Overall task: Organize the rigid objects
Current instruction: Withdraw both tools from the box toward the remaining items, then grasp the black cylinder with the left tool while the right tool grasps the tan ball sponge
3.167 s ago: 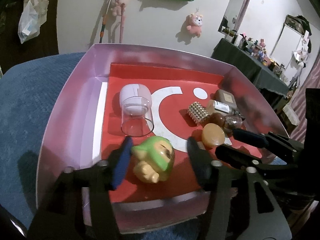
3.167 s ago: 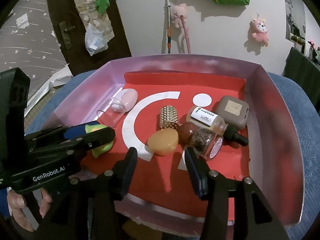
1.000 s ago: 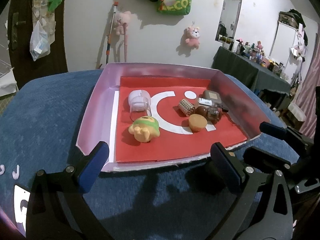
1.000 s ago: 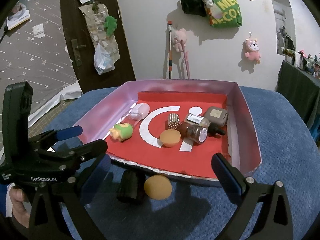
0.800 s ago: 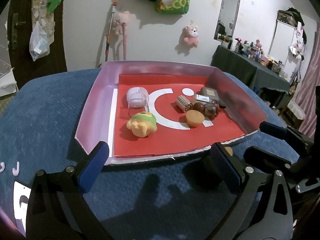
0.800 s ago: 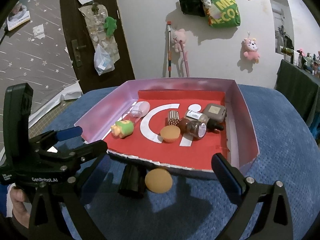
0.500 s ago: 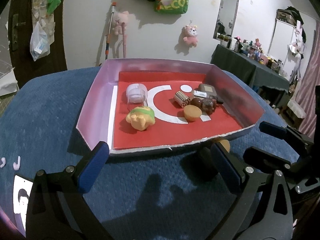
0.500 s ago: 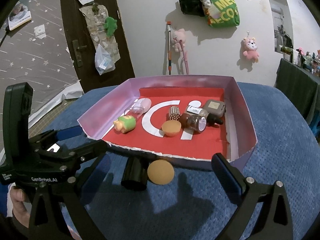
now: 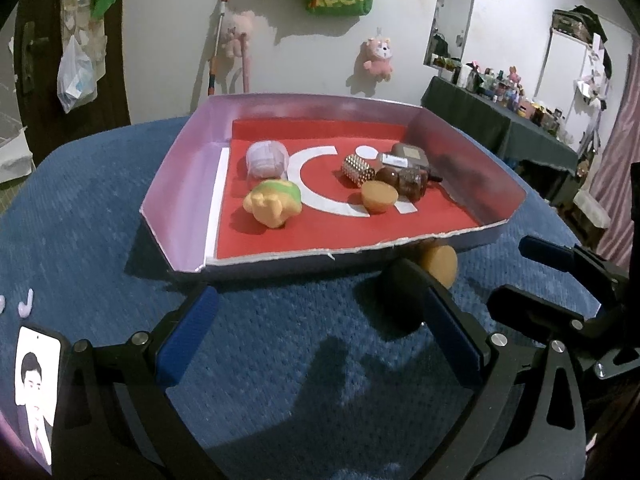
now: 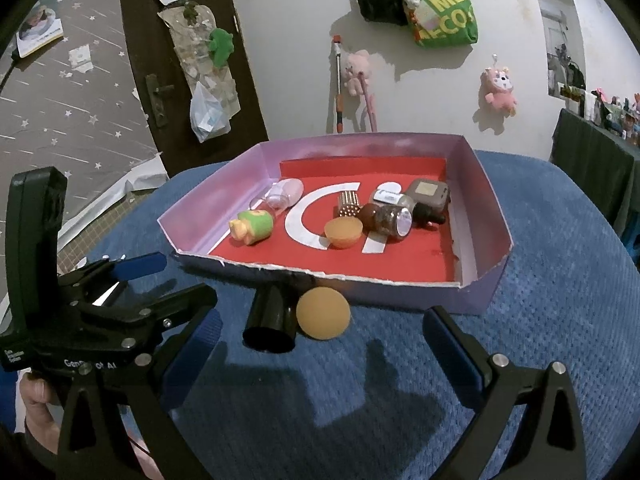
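A shallow pink box (image 9: 184, 160) (image 10: 492, 200) with a red floor holds a green-capped toy figure (image 9: 274, 204) (image 10: 252, 226), a clear cup (image 9: 267, 158) (image 10: 280, 198), a studded cylinder (image 9: 357, 170) (image 10: 347, 204), an orange dome (image 9: 378, 197) (image 10: 343, 233), brown jars (image 9: 408, 182) (image 10: 386, 216) and a grey case (image 9: 410, 154) (image 10: 428, 192). In front of the box, on the blue cloth, lie a black cylinder (image 9: 400, 300) (image 10: 272, 314) and an orange ball (image 9: 440, 260) (image 10: 323, 313). My left gripper (image 9: 320, 344) and right gripper (image 10: 320, 352) are both open, empty, and back from the box.
The blue cloth (image 9: 80, 208) (image 10: 560, 280) covers the surface around the box. A phone (image 9: 38, 388) lies at the near left. A door (image 10: 180, 40) and wall with hanging plush toys (image 9: 378, 56) stand behind. A cluttered dark table (image 9: 500, 120) is at the far right.
Both grippers have pulled back from inside the box and opened wide. The toy figure was let go on the box floor. The black cylinder and orange ball came into view.
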